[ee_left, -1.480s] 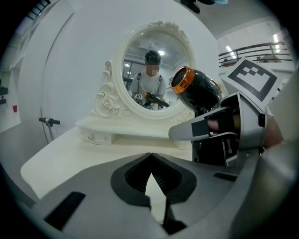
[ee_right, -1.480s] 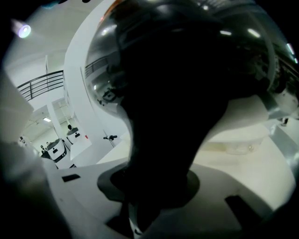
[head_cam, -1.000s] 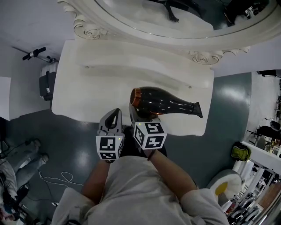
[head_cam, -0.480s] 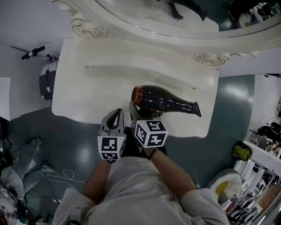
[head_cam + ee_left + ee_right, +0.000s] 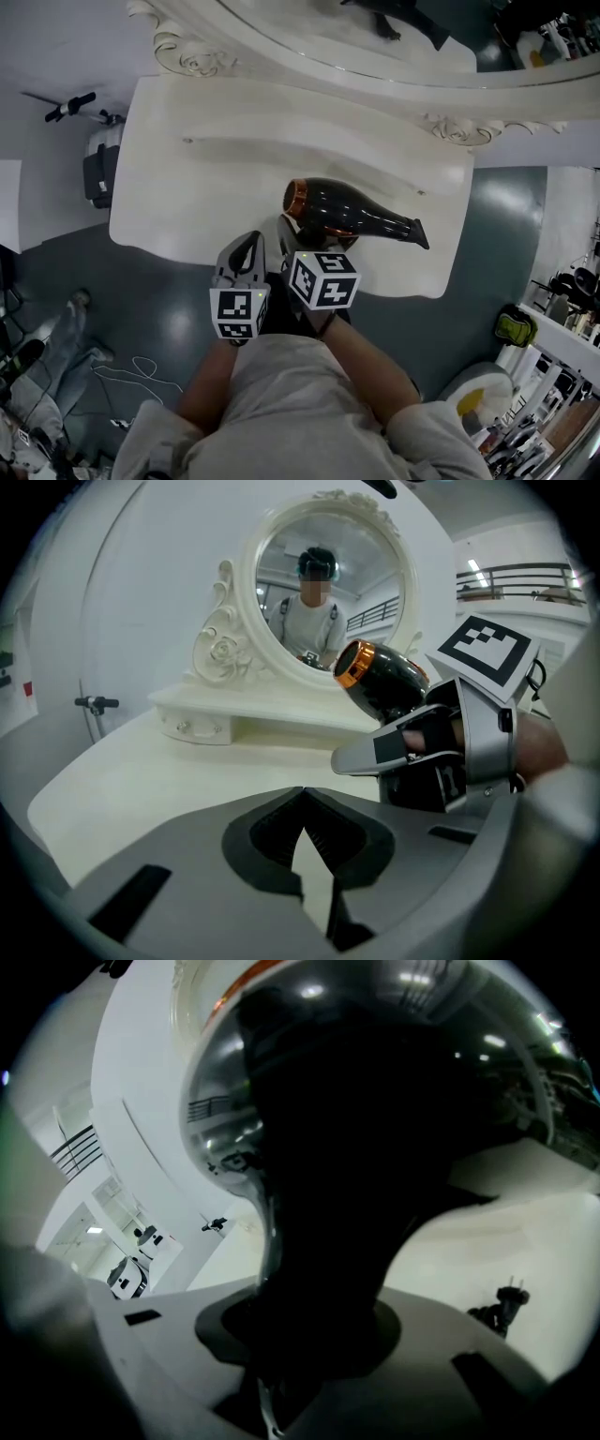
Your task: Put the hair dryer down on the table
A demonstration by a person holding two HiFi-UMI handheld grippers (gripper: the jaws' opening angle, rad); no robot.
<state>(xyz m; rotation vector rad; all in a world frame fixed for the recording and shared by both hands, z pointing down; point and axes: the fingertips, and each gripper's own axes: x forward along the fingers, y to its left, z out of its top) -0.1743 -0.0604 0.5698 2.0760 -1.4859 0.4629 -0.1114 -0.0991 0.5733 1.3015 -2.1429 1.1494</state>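
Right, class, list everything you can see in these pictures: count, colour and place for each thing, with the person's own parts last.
hair dryer: one, glossy black with a copper ring, over the table's near edge, handle in the right gripper
table: one, white, centre
mirror: one, oval with an ornate cream frame, at the table's far side
floor: dark grey, around the table
left gripper: one, grey, jaws together and empty, beside the right one
right gripper: one, grey, closed on the hair dryer
shirt: one, white, bottom of the head view
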